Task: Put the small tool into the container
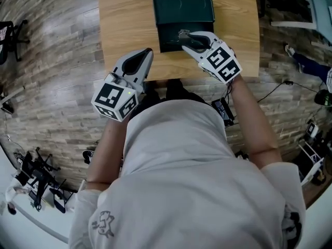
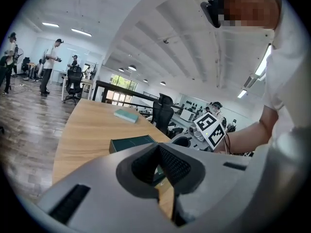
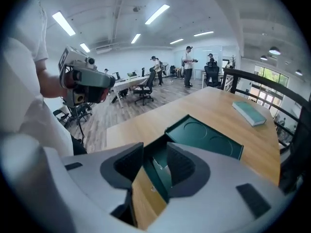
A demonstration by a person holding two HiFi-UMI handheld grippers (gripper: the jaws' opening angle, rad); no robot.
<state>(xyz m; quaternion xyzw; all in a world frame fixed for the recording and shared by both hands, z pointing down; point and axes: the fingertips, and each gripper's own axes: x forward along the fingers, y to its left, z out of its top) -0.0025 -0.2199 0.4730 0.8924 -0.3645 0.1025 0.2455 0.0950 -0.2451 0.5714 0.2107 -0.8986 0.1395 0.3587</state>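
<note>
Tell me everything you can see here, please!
table: one, light wood, under the box
box: one, dark green, lid open, on the table
book: one, teal, flat, farther along the table
floor: grey-brown planks, around the table
office chairs: several, black, beyond the table
people: a few, standing far off in the room
shirt: one, white, on the person holding the tongs
left tongs: one, white-grey, open, empty, at the table's near edge
right tongs: one, white-grey, open, empty, over the box

The dark green container (image 1: 170,39) lies open near the table's (image 1: 124,30) near edge, lid folded back flat. A small silvery tool (image 3: 158,168) rests inside.
</note>
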